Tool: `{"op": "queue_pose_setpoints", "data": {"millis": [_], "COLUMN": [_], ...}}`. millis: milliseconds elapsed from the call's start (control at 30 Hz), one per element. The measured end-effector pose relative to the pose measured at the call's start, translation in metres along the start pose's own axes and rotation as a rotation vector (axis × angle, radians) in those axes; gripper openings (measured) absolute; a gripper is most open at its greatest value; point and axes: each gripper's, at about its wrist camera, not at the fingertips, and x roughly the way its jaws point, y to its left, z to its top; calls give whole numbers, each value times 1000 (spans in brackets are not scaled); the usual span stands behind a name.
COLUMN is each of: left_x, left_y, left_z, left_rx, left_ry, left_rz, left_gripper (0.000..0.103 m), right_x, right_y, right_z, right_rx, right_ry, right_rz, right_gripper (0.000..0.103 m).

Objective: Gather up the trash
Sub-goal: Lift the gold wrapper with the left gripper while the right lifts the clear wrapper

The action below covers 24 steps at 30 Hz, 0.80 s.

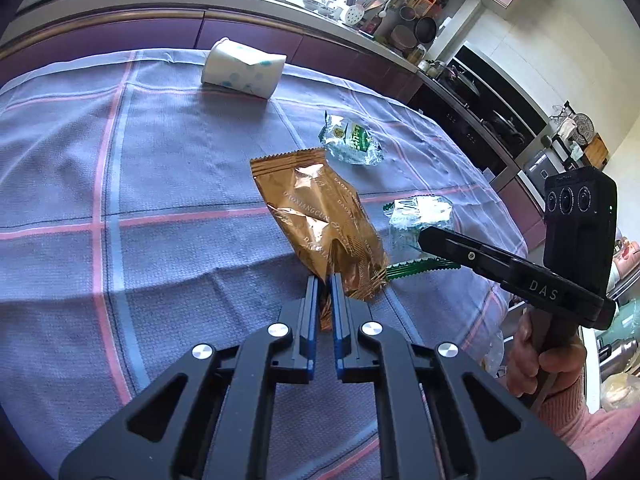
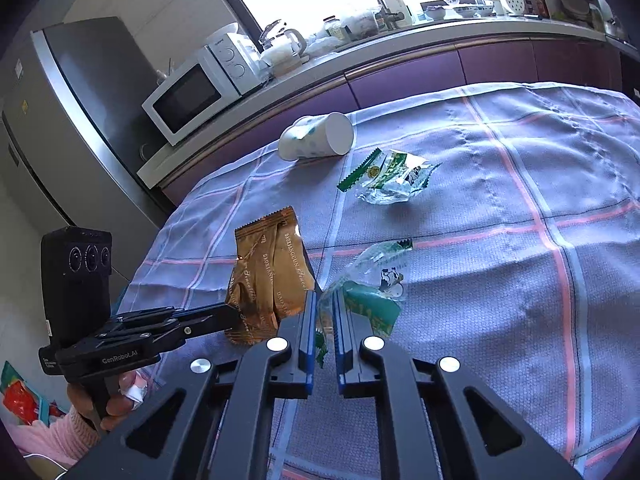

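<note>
My left gripper [image 1: 325,280] is shut on the near end of a crumpled brown foil wrapper [image 1: 320,216], held tilted above the cloth; the wrapper also shows in the right wrist view [image 2: 266,276]. My right gripper [image 2: 325,300] is shut on a clear and green plastic wrapper [image 2: 376,280], which shows beside the right gripper [image 1: 420,240] in the left wrist view [image 1: 420,216]. A second green wrapper [image 1: 352,142] lies farther out on the cloth [image 2: 390,178]. A white paper cup with blue spots [image 1: 242,68] lies on its side near the table's far edge [image 2: 316,140].
The table carries a blue-grey checked cloth [image 1: 160,160] with pink lines. Behind it runs a purple kitchen counter [image 1: 256,36] with dishes and utensils. A white microwave [image 2: 196,92] and a grey fridge [image 2: 80,120] stand to the left in the right wrist view.
</note>
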Motion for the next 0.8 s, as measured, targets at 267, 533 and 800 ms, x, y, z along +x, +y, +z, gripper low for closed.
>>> {"op": "queue_pose_setpoints", "data": {"millis": [267, 533, 800], "left_x": [-40, -85, -128], "left_y": [20, 44, 64], "left_z": [-6, -23, -38], "left_rx": [-36, -83, -130], "left_ry": [-80, -149, -225], "left_rz": [35, 83, 143], "left_gripper": [6, 6, 6], "right_x": [5, 19, 39], "right_y": [25, 60, 97], "right_z": [8, 16, 21], "right_rx": [-68, -138, -192], "right_ry": [-19, -15, 2], "right_rz": [27, 101, 176], "right_gripper": [6, 6, 6]}}
